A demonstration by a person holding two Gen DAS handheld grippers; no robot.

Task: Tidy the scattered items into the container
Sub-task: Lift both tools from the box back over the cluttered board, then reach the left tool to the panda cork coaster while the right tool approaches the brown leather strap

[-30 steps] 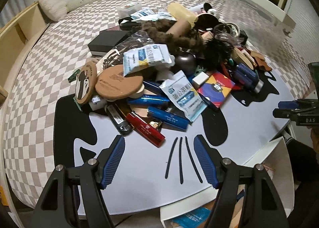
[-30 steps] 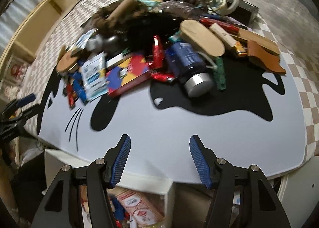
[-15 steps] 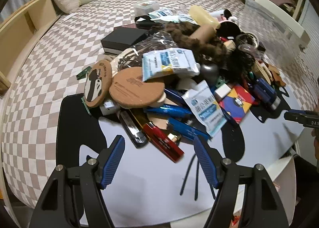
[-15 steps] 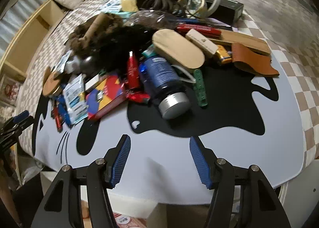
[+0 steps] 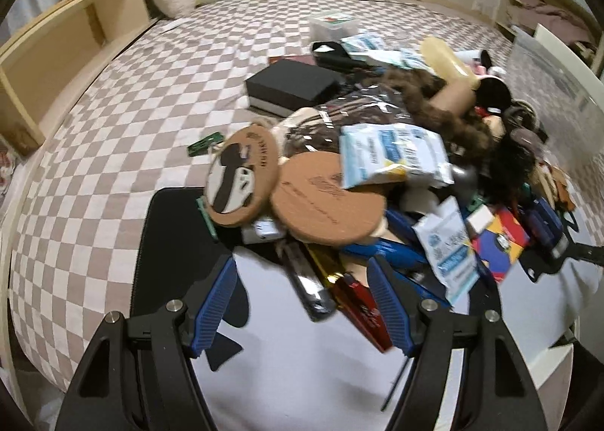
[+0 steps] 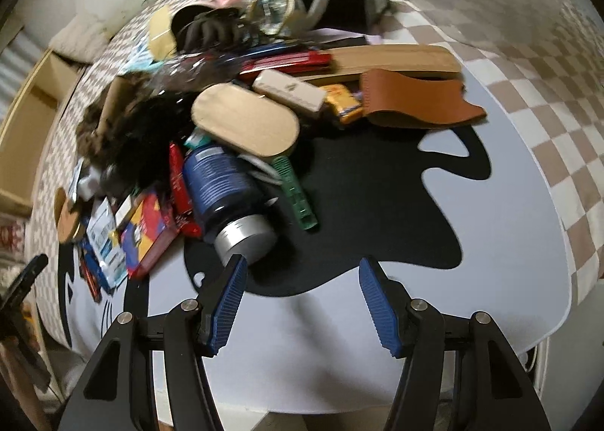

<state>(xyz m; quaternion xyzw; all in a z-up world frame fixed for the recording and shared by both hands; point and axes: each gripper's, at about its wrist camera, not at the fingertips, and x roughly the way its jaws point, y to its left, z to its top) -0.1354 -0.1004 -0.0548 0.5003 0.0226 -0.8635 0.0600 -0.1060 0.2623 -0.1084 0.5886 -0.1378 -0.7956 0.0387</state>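
A heap of small items lies on a grey and black cat-face mat [image 5: 302,374] [image 6: 472,261]. My left gripper [image 5: 302,283] is open, its tips just short of a dark flat bar [image 5: 309,291] and a red box [image 5: 362,314], below two cork discs [image 5: 324,200]. My right gripper [image 6: 298,283] is open; its left fingertip is close to the silver cap of a blue bottle [image 6: 222,189]. A green comb [image 6: 296,193] lies beside the bottle. Nothing sits between either pair of fingers.
A checkered bedspread [image 5: 113,129] lies under the mat. A black box [image 5: 290,85] sits behind the heap, wooden shelving [image 5: 56,53] at far left. A tan oval case [image 6: 245,125], a brown leather piece [image 6: 419,102] and a white box edge [image 5: 551,359] are nearby.
Both grippers have moved forward toward the heap and away from the mat's near edge. The white box below the edge has almost left both views. Both stay open.
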